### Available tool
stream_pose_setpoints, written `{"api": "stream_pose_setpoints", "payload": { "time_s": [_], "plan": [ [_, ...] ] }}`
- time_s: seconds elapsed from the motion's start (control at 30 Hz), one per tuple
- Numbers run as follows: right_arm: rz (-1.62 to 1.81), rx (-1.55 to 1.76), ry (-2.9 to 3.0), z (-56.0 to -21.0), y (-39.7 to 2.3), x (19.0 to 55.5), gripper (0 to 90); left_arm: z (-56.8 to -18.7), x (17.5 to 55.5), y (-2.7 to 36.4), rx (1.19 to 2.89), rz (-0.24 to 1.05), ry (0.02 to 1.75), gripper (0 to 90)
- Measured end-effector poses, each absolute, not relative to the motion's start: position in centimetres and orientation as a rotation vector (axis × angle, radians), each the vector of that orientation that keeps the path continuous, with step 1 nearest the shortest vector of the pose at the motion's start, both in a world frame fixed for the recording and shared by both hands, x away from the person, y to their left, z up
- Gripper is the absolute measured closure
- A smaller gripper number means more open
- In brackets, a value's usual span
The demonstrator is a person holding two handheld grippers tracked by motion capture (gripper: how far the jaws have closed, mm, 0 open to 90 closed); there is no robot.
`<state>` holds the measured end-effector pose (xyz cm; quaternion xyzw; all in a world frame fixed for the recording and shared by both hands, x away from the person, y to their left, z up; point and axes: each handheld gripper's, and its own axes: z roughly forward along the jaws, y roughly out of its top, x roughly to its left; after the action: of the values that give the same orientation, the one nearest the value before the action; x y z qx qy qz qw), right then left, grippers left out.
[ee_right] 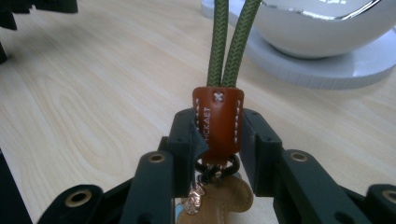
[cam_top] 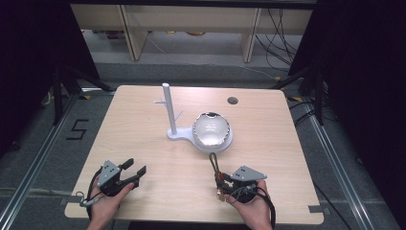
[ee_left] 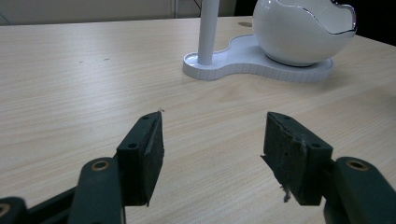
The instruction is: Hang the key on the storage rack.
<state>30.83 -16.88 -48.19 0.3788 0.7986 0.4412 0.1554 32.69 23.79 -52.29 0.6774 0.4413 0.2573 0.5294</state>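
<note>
A keychain with a green cord loop [cam_top: 213, 162] and an orange-brown leather tab [ee_right: 218, 122] lies at the front right of the table. My right gripper [cam_top: 223, 180] is shut on that leather tab [cam_top: 219, 179]; a tan charm [ee_right: 219, 204] and metal ring hang below the jaws in the right gripper view. The cord loop [ee_right: 232, 39] points toward the white stand [cam_top: 178, 135]. That stand has an upright post with small pegs [cam_top: 167, 106] and a white egg-shaped bowl [cam_top: 211, 128] on its base. My left gripper [cam_top: 134, 171] stands open above the front left of the table, nothing between its pads [ee_left: 145, 156].
A round cable hole [cam_top: 232, 100] sits in the tabletop at the back right. The light wood table [cam_top: 143, 143] ends near both hands at the front edge. Shelving and cables lie beyond the far edge.
</note>
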Motion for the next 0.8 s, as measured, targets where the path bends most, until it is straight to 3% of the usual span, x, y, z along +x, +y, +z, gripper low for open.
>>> {"api": "stream_pose_setpoints", "payload": {
  "time_s": [0.8],
  "plan": [
    [1.435, 0.977, 2.129, -47.49, -17.12, 30.40, 68.4, -52.29, 32.67, 23.78, 1.617, 0.616, 1.054, 37.2]
  ]
}}
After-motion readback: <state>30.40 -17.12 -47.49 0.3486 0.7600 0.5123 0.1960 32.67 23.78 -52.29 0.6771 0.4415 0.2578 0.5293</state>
